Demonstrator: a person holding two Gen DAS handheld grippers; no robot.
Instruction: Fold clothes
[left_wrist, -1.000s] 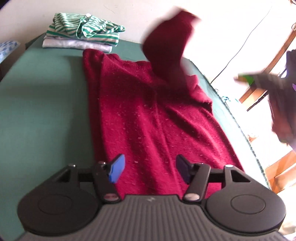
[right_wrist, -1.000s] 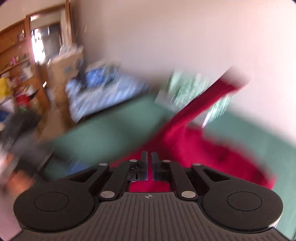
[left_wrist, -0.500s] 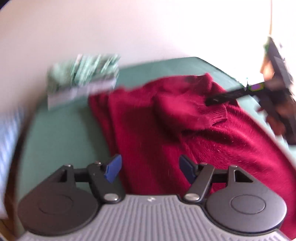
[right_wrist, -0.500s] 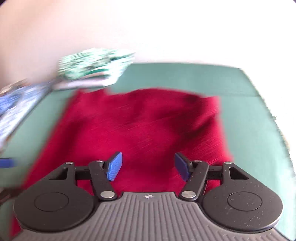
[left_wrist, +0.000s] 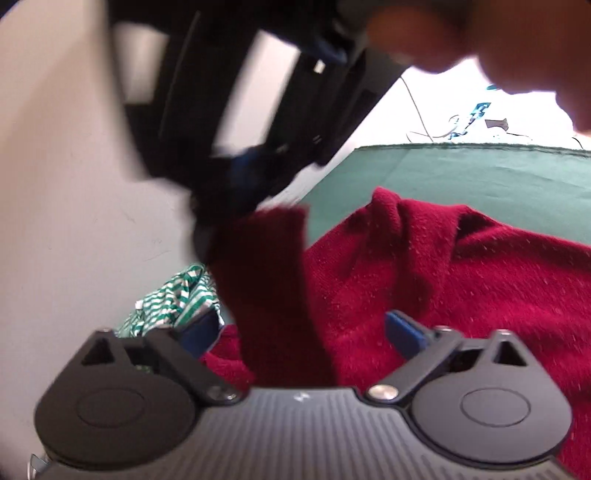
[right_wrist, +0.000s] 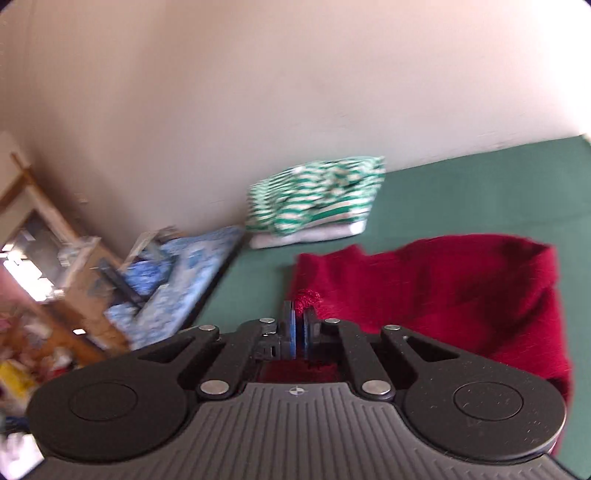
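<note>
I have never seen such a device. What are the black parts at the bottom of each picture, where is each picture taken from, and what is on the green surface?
The black parts are hand-held grippers, one in each hand of a person; no robot arm is here. Each picture comes from a camera on one gripper, looking along its fingers. The left gripper is open and holds nothing. The right gripper is shut on an edge of the red sweater and lifts it; in the left view it is the blurred black shape above. The sweater lies on a green table cover. Behind it is a folded pile with a green striped shirt on top.
</note>
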